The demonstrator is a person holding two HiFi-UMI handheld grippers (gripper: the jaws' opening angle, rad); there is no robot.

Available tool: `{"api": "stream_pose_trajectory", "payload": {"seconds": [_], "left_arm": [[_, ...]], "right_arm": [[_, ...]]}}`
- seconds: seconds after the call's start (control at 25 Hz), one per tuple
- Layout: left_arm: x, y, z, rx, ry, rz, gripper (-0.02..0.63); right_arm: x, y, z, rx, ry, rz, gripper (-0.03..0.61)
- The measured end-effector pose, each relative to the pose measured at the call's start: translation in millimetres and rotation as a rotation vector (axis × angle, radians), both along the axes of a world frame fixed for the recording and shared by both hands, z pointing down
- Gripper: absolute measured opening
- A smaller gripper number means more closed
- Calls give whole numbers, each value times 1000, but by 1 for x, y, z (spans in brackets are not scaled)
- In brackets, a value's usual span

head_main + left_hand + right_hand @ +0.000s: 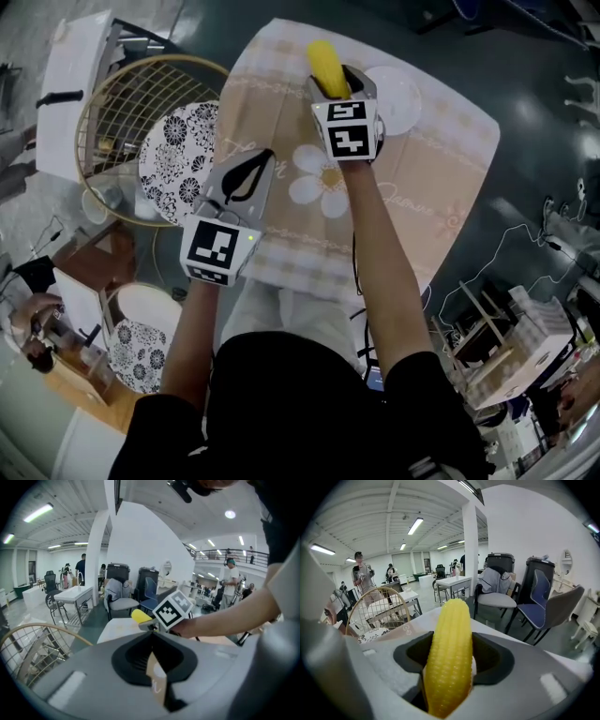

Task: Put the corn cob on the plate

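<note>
Jaws of the right gripper (330, 81) are clamped on the corn cob (325, 58), held at upper centre above a floral tablecloth (422, 197), just beside the white plate (401, 98). The left gripper (266, 155) is closed on nothing over the same tablecloth. A white column (471, 550) and chairs (499, 599) are seen behind.

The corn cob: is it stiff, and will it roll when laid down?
Probably stiff: the corn cob juts straight from the right gripper without sagging. Its round, tapered shape may roll on the plate.
</note>
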State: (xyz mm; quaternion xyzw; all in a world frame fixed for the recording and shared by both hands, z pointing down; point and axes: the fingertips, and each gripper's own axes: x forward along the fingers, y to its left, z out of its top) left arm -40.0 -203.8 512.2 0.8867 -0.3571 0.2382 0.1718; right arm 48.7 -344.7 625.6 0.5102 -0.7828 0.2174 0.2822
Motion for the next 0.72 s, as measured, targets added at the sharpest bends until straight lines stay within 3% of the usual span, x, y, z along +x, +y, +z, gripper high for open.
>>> {"api": "stream_pose_trajectory", "payload": {"seconds": [0.72], "left_arm": [[44,9,10,-21,14,99,3]], "right_arm": [[96,21,24,-53,92,105,252]]}}
